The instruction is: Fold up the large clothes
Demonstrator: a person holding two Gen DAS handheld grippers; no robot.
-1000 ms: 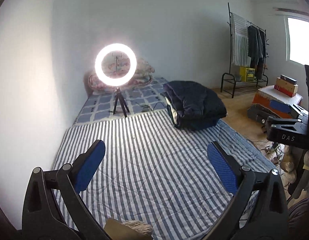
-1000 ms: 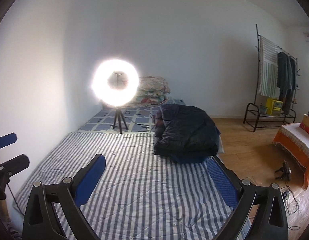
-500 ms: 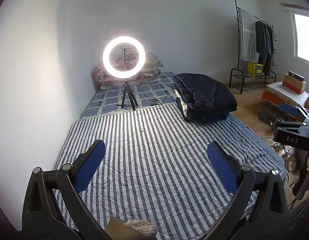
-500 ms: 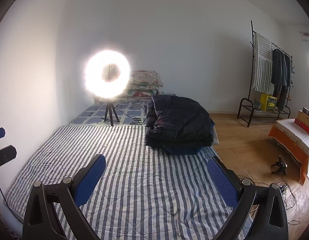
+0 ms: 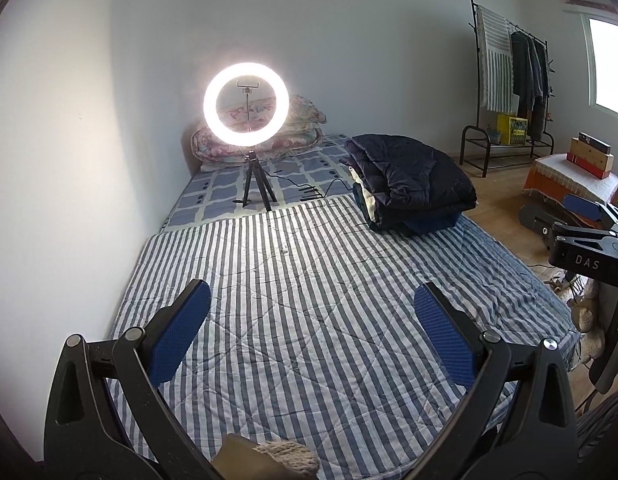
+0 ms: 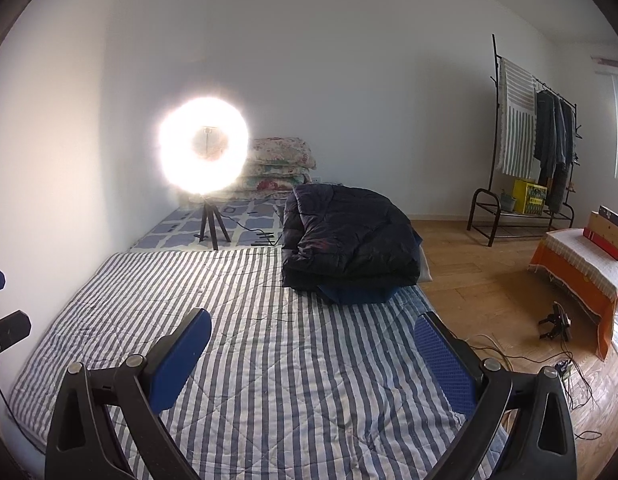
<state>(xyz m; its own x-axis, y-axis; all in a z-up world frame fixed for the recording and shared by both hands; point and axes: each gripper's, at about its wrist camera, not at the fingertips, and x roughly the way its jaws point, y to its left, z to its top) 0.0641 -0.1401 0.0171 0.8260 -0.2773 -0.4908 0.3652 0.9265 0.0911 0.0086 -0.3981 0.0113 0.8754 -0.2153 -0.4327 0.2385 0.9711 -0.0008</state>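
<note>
- Two grippers, both empty: the left gripper point(image 5: 311, 334) and the right gripper point(image 6: 311, 354) hang over the striped quilt point(image 5: 329, 320) with their blue pads spread wide apart, clamped on nothing.
- One dark padded garment point(image 6: 349, 244), lying in a thick bundle at the far right part of the mattress, on top of something blue and something pale; well apart from both grippers.
- Task state, as I judge it: the garment looks roughly doubled over, but whether that is a finished fold or just a heap I cannot tell. No cloth lies spread on the near quilt, so the handling seems either not begun or between pieces.
- One ring light point(image 5: 246, 104) on a small tripod, lit, standing beyond the quilt; floral pillows point(image 5: 277, 136) stacked behind it against the wall.
- One clothes rack point(image 6: 537, 152) with hanging items, far right, on the wooden floor.
- Change from a second ago: both views now sit further back and higher, more of the near quilt showing; the bundle, light and rack keep their places; the pads are as wide as they were.
</note>
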